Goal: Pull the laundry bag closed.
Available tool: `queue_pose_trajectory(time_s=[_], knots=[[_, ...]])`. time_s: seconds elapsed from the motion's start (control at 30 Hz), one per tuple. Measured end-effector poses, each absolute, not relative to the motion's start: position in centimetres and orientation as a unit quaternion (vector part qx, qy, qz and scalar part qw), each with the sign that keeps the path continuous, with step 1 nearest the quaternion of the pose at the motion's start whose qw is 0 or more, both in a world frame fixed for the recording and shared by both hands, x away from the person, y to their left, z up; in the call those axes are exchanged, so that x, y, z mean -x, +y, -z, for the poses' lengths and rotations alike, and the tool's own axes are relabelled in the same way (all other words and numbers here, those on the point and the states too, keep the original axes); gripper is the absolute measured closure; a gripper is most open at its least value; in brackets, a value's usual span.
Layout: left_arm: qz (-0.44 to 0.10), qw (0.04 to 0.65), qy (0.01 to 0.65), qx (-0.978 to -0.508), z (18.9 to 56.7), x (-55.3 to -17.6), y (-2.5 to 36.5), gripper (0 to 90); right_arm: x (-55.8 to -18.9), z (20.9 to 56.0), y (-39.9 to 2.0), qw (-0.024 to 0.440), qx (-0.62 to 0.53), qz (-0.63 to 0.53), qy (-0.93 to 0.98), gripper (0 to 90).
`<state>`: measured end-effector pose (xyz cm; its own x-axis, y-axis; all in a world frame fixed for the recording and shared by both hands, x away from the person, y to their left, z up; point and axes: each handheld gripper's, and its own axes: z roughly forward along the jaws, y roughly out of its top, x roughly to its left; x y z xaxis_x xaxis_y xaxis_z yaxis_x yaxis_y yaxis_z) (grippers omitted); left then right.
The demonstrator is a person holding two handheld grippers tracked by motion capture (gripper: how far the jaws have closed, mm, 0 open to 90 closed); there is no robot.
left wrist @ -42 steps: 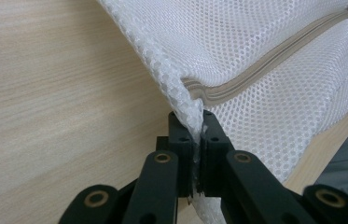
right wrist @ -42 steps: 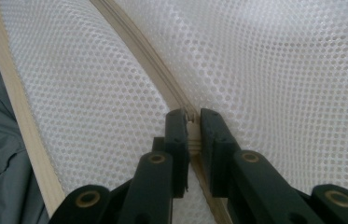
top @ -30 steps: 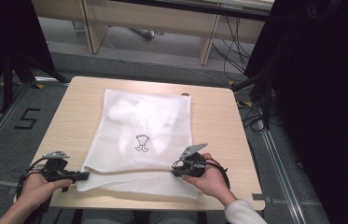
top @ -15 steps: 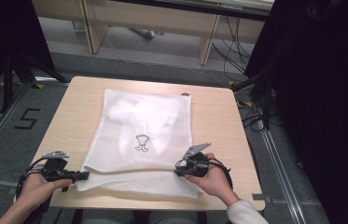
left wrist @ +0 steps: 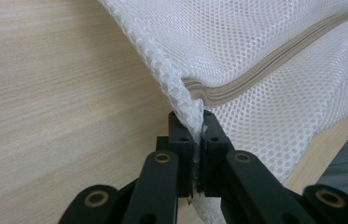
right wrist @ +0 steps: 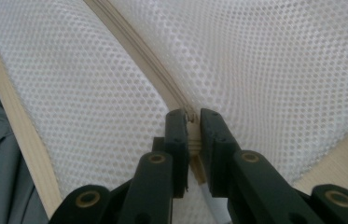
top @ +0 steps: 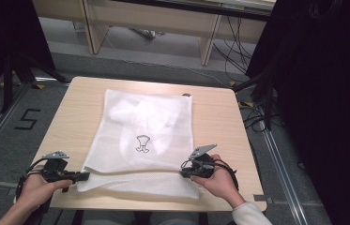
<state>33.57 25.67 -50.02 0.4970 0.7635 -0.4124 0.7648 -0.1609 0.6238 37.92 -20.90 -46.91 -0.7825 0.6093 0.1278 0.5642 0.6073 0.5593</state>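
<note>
Two grippers pinch a white mesh laundry bag (top: 144, 140) lying flat on the wooden table (top: 215, 112): left gripper (top: 84, 176) clamps its near-left corner, right gripper (top: 184, 171) its zipper (right wrist: 139, 51) end.

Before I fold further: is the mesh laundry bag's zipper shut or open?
Shut, as far as shown: the zipper runs as one closed beige line across the mesh laundry bag in both gripper views. Its ends are hidden.

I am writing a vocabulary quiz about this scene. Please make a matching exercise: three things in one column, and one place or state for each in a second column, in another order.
Things:
1. left gripper
2. right gripper
3. drawing

Places or states:
a. shut on the zipper strip
b. printed in black mid-bag
c. shut on the white mesh bag at its corner

Pairs: 1-c, 2-a, 3-b
</note>
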Motion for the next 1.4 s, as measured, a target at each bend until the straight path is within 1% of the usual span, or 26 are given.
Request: queue_pose_trajectory(time_s=[0.07, 0.1, 0.23, 0.27, 0.3, 0.47, 0.57, 0.63, 0.8, 1.07, 1.13, 1.17, 1.2, 1.4], knots=[[0.002, 0.409, 0.501, -0.763, 50.0, -33.6, 25.7, 85.5, -38.1, 46.9, -21.3, 0.041, -0.322, -0.293, 0.899, 82.7], [0.002, 0.409, 0.501, -0.763, 50.0, -33.6, 25.7, 85.5, -38.0, 46.9, -21.4, 0.034, -0.317, -0.297, 0.900, 82.7], [0.001, 0.409, 0.501, -0.763, 50.0, -33.6, 25.7, 85.5, -37.9, 47.1, -21.6, 0.032, -0.323, -0.305, 0.895, 82.7], [0.002, 0.409, 0.501, -0.762, 50.0, -33.6, 25.7, 85.5, -38.1, 47.0, -21.8, 0.035, -0.305, -0.300, 0.903, 82.7], [0.002, 0.409, 0.502, -0.762, 50.0, -33.6, 25.7, 85.5, -37.9, 46.9, -21.7, 0.028, -0.320, -0.298, 0.899, 82.7], [0.001, 0.408, 0.501, -0.763, 50.0, -33.6, 25.7, 85.5, -37.9, 47.2, -21.7, 0.039, -0.323, -0.299, 0.897, 82.7], [0.002, 0.409, 0.502, -0.762, 50.0, -33.6, 25.7, 85.5, -37.8, 47.1, -21.9, 0.028, -0.327, -0.292, 0.898, 82.7], [0.002, 0.408, 0.501, -0.763, 50.0, -33.6, 25.7, 85.5, -37.8, 47.2, -22.0, 0.036, -0.327, -0.294, 0.898, 82.7], [0.002, 0.408, 0.501, -0.763, 50.0, -33.6, 25.7, 85.5, -37.8, 47.3, -22.6, 0.037, -0.327, -0.279, 0.902, 82.7], [0.003, 0.408, 0.501, -0.763, 50.0, -33.6, 25.7, 85.5, -37.5, 47.4, -23.3, 0.027, -0.347, -0.264, 0.900, 82.7], [0.004, 0.408, 0.501, -0.763, 50.0, -33.6, 25.7, 85.5, -37.6, 47.7, -23.4, 0.026, -0.333, -0.266, 0.904, 82.7], [0.004, 0.408, 0.501, -0.763, 50.0, -33.6, 25.7, 85.5, -37.3, 47.5, -23.4, 0.019, -0.360, -0.248, 0.899, 82.7], [0.002, 0.407, 0.501, -0.764, 50.0, -33.6, 25.7, 85.5, -37.5, 47.7, -23.5, 0.023, -0.342, -0.258, 0.904, 82.7], [0.005, 0.408, 0.500, -0.764, 50.0, -33.6, 25.7, 85.4, -37.4, 47.9, -23.5, 0.015, -0.351, -0.246, 0.903, 82.6]])
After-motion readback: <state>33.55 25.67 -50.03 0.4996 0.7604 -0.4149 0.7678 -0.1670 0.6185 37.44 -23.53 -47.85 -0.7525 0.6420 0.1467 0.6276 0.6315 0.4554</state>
